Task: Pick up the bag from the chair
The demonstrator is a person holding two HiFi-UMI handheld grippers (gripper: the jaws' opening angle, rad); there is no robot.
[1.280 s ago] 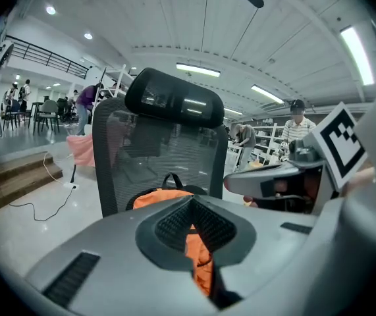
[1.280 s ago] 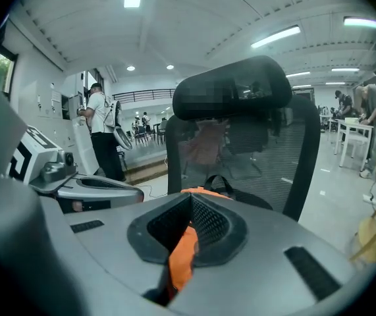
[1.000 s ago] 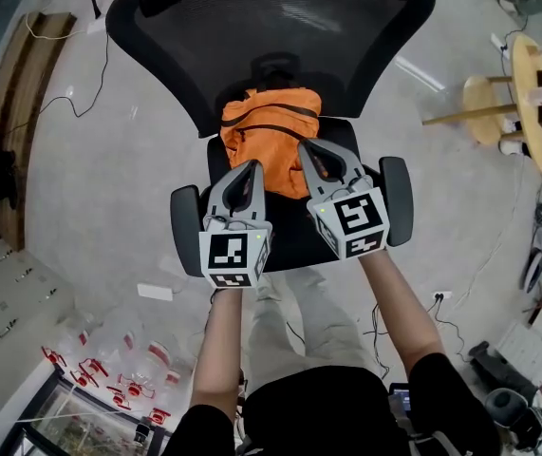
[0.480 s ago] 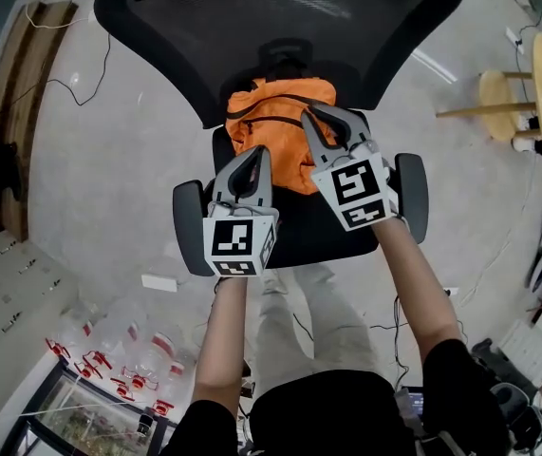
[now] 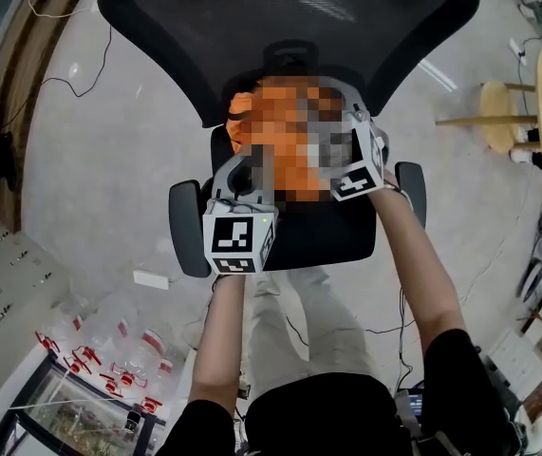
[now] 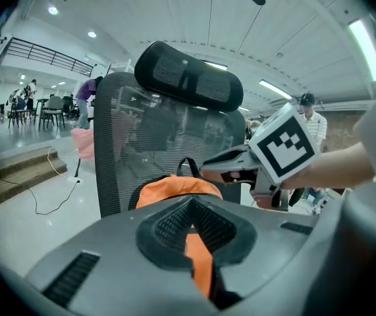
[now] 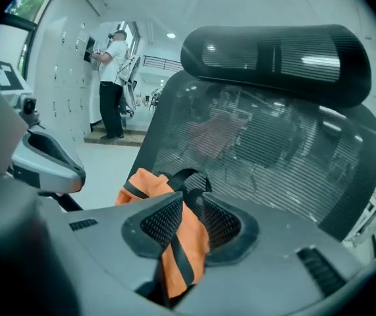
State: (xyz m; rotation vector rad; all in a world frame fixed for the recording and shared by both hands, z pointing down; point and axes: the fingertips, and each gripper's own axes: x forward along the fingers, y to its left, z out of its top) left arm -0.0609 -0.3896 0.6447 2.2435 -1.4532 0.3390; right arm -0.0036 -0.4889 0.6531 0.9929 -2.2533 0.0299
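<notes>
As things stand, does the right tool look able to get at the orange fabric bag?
Yes, it seems so: the right tool has the orange fabric bag between its jaws, and nothing stands in the way.

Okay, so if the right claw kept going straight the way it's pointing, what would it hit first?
The orange bag: its fabric and a black strap sit between the right claw's jaws. Past that, probably the chair's mesh back, though depth is hard to judge.
</notes>
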